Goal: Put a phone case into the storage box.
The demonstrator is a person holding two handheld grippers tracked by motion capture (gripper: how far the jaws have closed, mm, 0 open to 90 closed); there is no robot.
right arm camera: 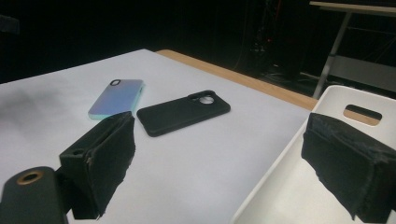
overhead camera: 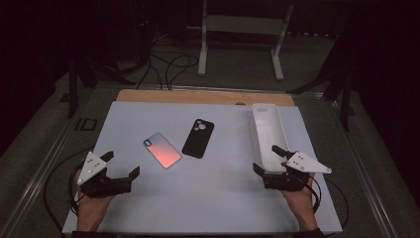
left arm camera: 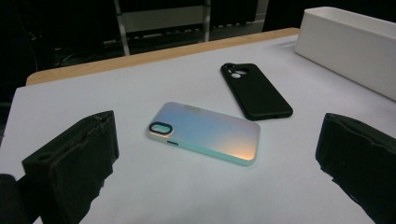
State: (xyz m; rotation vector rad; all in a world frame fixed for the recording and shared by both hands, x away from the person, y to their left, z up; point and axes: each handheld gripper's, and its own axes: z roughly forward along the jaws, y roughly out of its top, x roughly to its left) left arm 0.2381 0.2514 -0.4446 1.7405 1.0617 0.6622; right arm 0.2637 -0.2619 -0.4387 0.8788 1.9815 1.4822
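An iridescent phone case (overhead camera: 162,149) (left arm camera: 205,132) (right arm camera: 116,97) lies flat on the white table sheet (overhead camera: 208,198), camera hole toward the far left. A black phone case (overhead camera: 198,138) (left arm camera: 256,91) (right arm camera: 183,111) lies just right of it. A long white bin (overhead camera: 269,136) (left arm camera: 348,41) (right arm camera: 299,191) stands at the right. My left gripper (overhead camera: 120,164) (left arm camera: 219,172) rests open near the front left, nothing between its jaws, facing the iridescent case. My right gripper (overhead camera: 270,159) (right arm camera: 224,172) is open at the bin's near end, one jaw over the bin's inside, the other outside its wall.
A wooden table edge (overhead camera: 203,96) runs along the back. Beyond it are cables on the floor (overhead camera: 168,64) and a white frame stand (overhead camera: 242,29). Bare sheet lies between the two hands at the front.
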